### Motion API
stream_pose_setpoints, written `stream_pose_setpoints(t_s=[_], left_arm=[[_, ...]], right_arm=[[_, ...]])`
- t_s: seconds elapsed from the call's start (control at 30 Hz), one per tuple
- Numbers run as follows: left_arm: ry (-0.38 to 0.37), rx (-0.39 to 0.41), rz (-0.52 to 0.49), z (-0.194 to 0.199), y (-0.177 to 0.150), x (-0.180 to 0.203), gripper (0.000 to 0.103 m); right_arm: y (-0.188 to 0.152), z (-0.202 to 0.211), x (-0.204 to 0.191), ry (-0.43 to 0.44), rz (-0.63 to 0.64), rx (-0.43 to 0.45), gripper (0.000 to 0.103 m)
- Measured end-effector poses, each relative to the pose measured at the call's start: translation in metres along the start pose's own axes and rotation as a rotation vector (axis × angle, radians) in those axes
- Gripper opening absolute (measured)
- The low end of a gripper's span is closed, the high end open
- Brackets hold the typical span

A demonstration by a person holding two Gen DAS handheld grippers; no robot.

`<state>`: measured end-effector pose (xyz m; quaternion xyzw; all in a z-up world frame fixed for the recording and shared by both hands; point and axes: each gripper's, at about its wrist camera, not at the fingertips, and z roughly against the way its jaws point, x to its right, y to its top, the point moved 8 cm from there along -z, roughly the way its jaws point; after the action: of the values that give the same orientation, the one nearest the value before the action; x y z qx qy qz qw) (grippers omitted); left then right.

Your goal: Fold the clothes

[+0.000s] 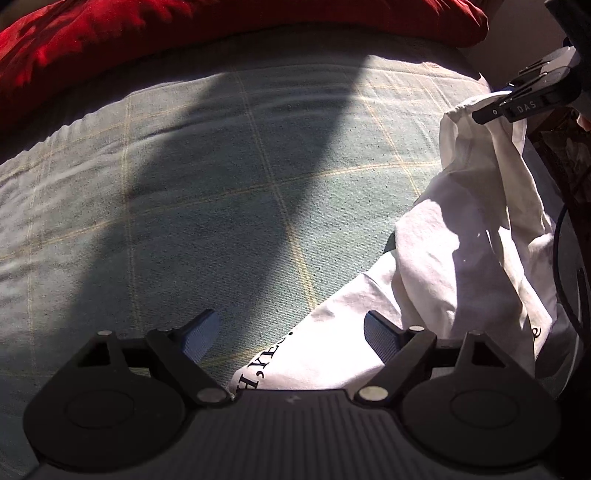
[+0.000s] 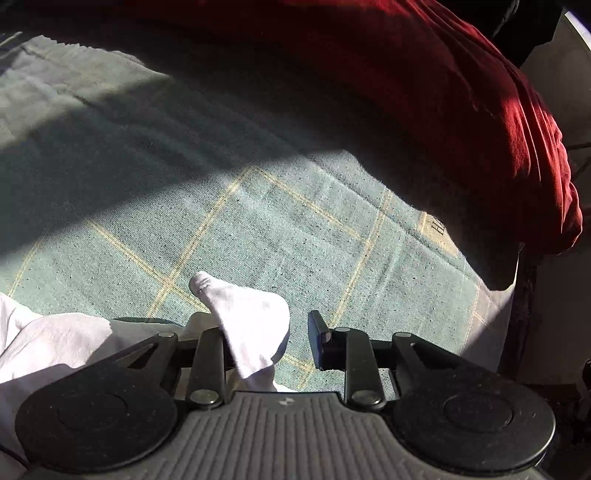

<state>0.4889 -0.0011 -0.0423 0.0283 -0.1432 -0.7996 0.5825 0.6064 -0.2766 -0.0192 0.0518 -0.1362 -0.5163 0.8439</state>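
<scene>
We see a green checked bedspread (image 1: 229,177) lying mostly bare ahead of us. A red blanket (image 1: 110,33) is bunched along its far edge. The white garment (image 1: 461,258) is heaped near the bedspread's right edge. Our left gripper (image 1: 291,336) hangs spread wide above its printed hem, grasping nothing. Our right gripper (image 2: 271,341) is partly parted; a fold of the garment drapes over its left finger, unpinched.

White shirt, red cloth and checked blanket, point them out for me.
White shirt (image 1: 461,240), left wrist view, on its sunlit bunched middle.
Red cloth (image 2: 461,92), right wrist view, on its folds.
Checked blanket (image 1: 221,203), left wrist view, on its shaded bare part.
</scene>
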Motion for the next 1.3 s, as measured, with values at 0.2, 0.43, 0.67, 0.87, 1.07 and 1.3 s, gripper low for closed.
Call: stream_pose_setpoints(t_s=[0.2,0.43,0.67,0.87,1.07,1.3], left_arm=[[0.004,-0.015,0.039,0.002,-0.011,-0.011,0.085],[0.002,0.0,0.078,0.011,-0.027,-0.018,0.085],[0.005,0.004,0.151,0.019,-0.049,-0.033,0.085],[0.009,0.005,0.21,0.025,-0.07,-0.049,0.085],[0.01,-0.013,0.259,0.022,-0.09,-0.059,0.085],[-0.006,-0.018,0.291,0.015,-0.094,-0.059,0.085]], right_arm=[[-0.005,0.027,-0.05,0.116,0.021,0.029,0.039],[0.003,0.028,-0.075,0.113,0.087,0.007,0.041],[0.026,0.063,-0.104,0.215,0.167,0.086,0.061],[0.013,0.028,-0.182,0.431,0.276,-0.067,0.067],[-0.009,-0.004,-0.229,0.451,0.428,-0.173,0.067],[-0.005,-0.017,-0.229,0.464,0.439,-0.215,0.068]])
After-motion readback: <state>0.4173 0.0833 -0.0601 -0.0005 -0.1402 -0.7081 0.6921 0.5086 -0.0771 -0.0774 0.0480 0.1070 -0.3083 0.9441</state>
